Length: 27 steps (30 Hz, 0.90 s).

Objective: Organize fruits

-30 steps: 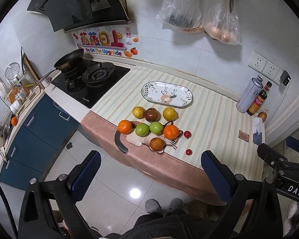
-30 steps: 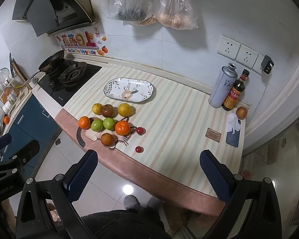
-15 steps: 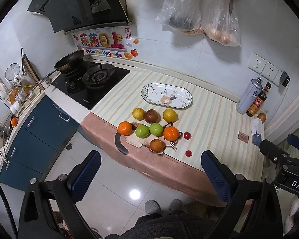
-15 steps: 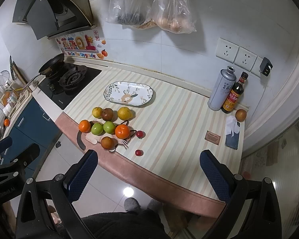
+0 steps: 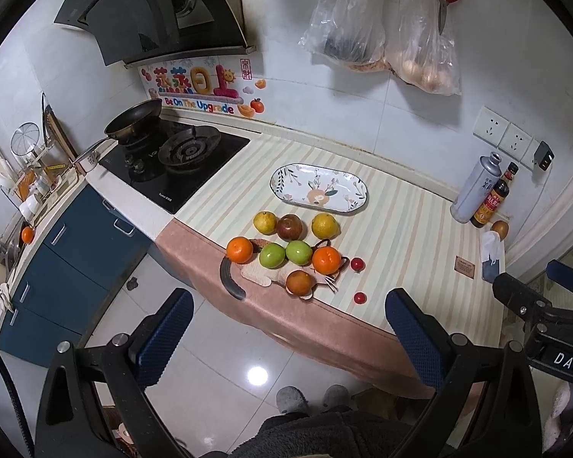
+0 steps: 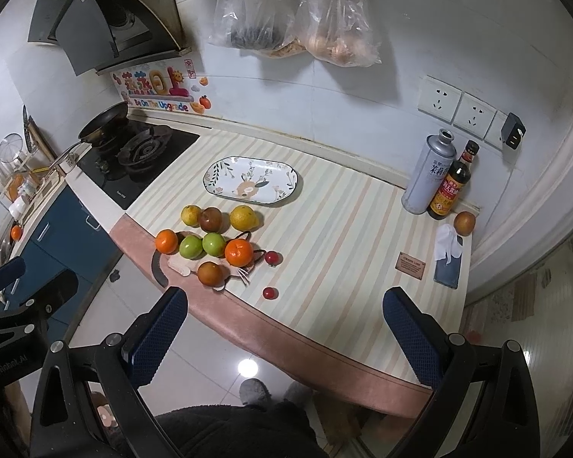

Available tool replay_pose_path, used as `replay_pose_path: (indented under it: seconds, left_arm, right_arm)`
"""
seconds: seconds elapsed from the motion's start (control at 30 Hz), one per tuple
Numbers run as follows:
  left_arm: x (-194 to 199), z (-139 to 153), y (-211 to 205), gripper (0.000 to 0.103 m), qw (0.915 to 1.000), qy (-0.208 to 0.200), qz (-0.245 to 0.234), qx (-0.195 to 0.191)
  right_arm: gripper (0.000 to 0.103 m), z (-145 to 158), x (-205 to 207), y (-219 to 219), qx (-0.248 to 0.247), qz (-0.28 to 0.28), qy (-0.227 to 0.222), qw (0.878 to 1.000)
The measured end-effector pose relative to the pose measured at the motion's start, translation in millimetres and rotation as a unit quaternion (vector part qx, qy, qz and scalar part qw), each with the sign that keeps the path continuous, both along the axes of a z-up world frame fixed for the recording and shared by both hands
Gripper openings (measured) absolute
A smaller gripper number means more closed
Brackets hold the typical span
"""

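Note:
Several fruits lie in a cluster near the counter's front edge: two oranges (image 5: 239, 249) (image 6: 239, 252), two green apples (image 5: 272, 255), a red apple (image 5: 289, 226), two yellow fruits (image 5: 325, 225), a brown fruit (image 5: 299, 281) and two small red tomatoes (image 5: 359, 297). An empty oval floral plate (image 5: 318, 188) (image 6: 253, 180) sits behind them. My left gripper (image 5: 289, 339) and right gripper (image 6: 285, 339) both hang open over the floor, well short of the counter, holding nothing.
A dark knife (image 5: 231, 280) lies by the fruit on a small board. A gas stove (image 5: 172, 160) with a pan is at left. A spray can (image 6: 428, 173), sauce bottle (image 6: 450, 186), another fruit (image 6: 464, 223) and a phone (image 6: 447, 265) stand at right. Bags hang on the wall.
Both views have shifted slightly; the fruits and plate have not moved. Both grippers stay open.

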<state>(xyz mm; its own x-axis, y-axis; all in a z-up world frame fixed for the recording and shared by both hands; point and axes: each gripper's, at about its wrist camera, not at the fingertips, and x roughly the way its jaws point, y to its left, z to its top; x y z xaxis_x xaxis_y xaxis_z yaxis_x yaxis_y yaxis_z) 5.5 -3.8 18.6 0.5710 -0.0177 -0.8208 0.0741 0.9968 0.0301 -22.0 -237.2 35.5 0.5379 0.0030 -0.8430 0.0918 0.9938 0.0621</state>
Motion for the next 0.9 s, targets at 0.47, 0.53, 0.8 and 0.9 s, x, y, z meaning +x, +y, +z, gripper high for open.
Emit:
replay_pose_path:
  seconds: [0.47,0.53,0.8,0.9]
  left_arm:
    - [-1.6,1.8,1.4,0.103,1.0,-0.003,0.0,-0.002]
    - [-2.2,1.9,3.0,0.103,1.0,-0.001,0.0,-0.004]
    - [-6.4,5.9,5.3,0.103,0.9999,-0.008,0.008,-0.009]
    - [0.6,2.8,7.2,0.103,0.9995,-0.021,0.023,-0.007]
  right_arm:
    - [0.103,3.3,-2.4,3.1,0.003,0.002,-0.006,1.0]
    - [0.103,3.8,-2.9,3.2,0.005,0.003,-0.006,1.0]
    - [0.103,2.3,-3.6,-6.0,0.02,0.0,-0.017,1.0]
    - [0.103,-1.1,0.9,-12.7,0.044,0.003,-0.029,0.999]
